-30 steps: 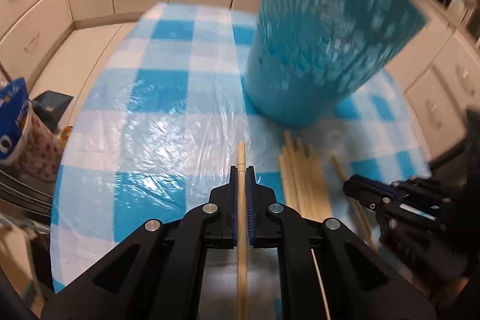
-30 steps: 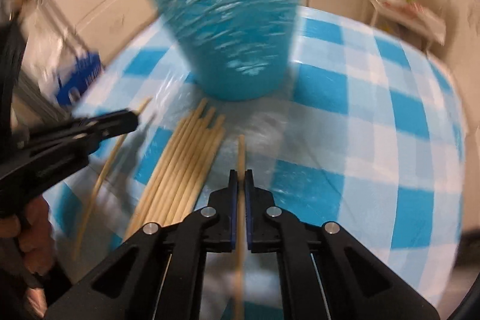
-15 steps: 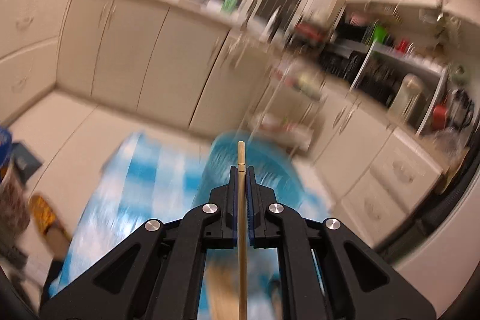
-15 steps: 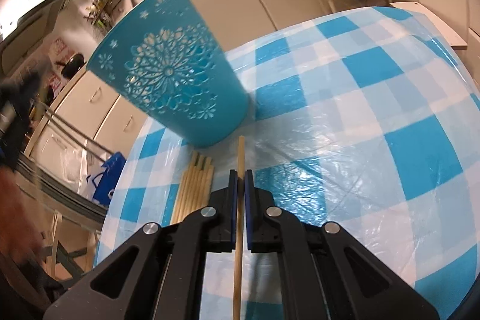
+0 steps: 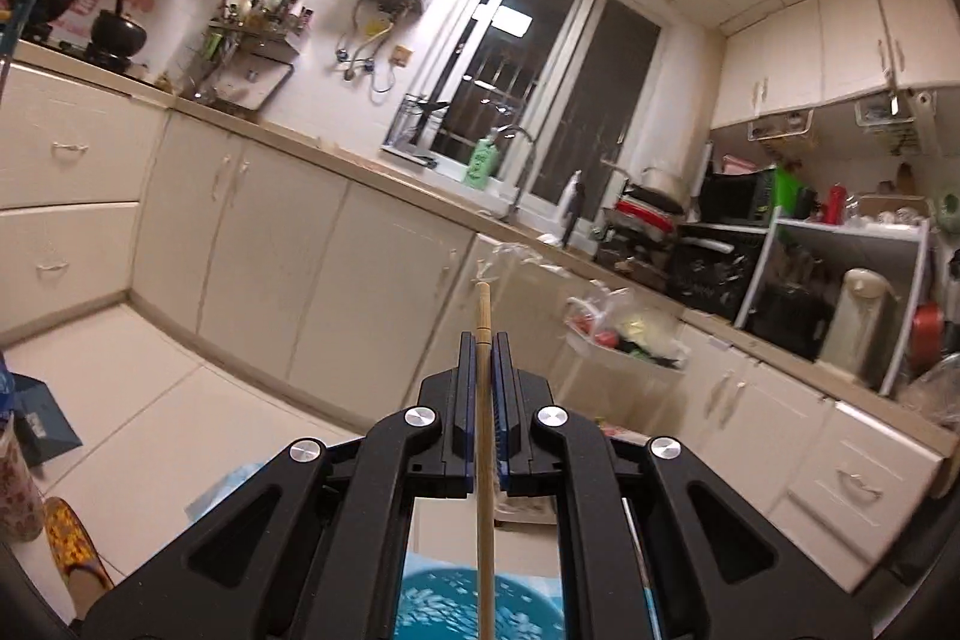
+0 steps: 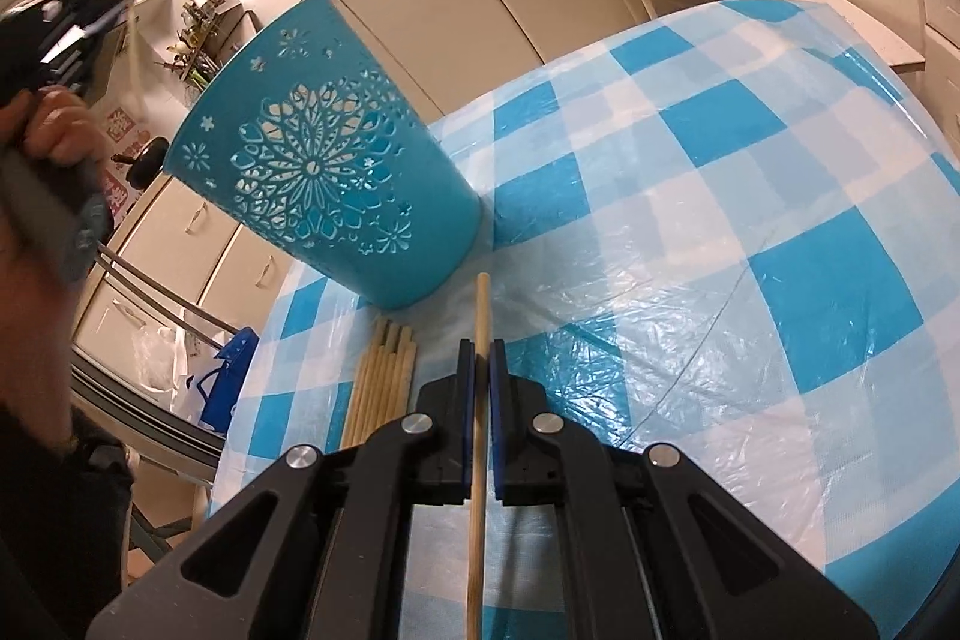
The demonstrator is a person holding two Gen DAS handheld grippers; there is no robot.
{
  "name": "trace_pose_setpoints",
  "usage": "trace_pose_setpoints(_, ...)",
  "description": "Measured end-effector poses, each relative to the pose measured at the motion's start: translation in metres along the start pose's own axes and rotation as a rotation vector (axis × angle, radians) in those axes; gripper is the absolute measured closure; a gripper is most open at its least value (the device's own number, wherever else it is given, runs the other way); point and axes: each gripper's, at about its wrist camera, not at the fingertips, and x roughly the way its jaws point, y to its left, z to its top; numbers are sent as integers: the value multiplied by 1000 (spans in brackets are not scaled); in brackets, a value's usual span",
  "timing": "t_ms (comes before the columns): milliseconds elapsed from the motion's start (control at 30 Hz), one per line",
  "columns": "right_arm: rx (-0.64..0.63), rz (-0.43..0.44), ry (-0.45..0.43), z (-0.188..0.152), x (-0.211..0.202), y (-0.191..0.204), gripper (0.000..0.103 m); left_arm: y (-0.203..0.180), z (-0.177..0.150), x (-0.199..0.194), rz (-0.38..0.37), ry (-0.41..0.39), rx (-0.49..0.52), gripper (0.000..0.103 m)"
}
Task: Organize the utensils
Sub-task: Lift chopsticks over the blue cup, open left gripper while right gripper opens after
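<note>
Both pairs of jaws are clamped on a round wooden chopstick each, so we carry two at once. Our right gripper (image 6: 478, 358) holds its chopstick (image 6: 479, 316) low over the plastic-covered checked desk (image 6: 690, 232), beside the loose bundle (image 6: 384, 370). Beyond stands the perforated blue holder (image 6: 324, 178). Our left gripper (image 5: 485, 352) lifts its chopstick (image 5: 483, 310) above that holder, we judge for dropping in.

One wooden chopstick (image 5: 483, 400) stands pinched in the left claw (image 5: 483, 340), raised above the teal cut-out holder (image 6: 324, 184). Another chopstick (image 6: 478, 400) sits clamped in the right claw (image 6: 478, 349). A bundle of chopsticks (image 6: 381, 379) lies on the table at the holder's 6 o'clock.
</note>
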Motion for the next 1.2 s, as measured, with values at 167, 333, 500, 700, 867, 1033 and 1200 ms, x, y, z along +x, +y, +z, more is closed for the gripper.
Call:
trace_pose_setpoints(167,20,10,2,0,0,-4,98,3,-26,14,60,62,35,98)
trace_pose_setpoints(333,31,18,5,0,0,-5,98,0,-47,11,98,75,88,98)
trace_pose_setpoints(500,35,22,8,1,0,-6,98,-1,-63,13,106,110,111,98)
trace_pose_setpoints(700,32,25,6,1,-1,-5,98,5,-82,13,146,221,142,98)
trace_pose_setpoints(867,40,47,-12,3,-5,-7,98,14,-87,5,181,294,181,64)
trace_pose_setpoints(1033,52,57,-38,6,-15,-7,98,31,-71,-27,208,275,157,48)
trace_pose_setpoints(1200,43,96,-122,31,-44,7,98,58,-59,-59,229,280,90,40)
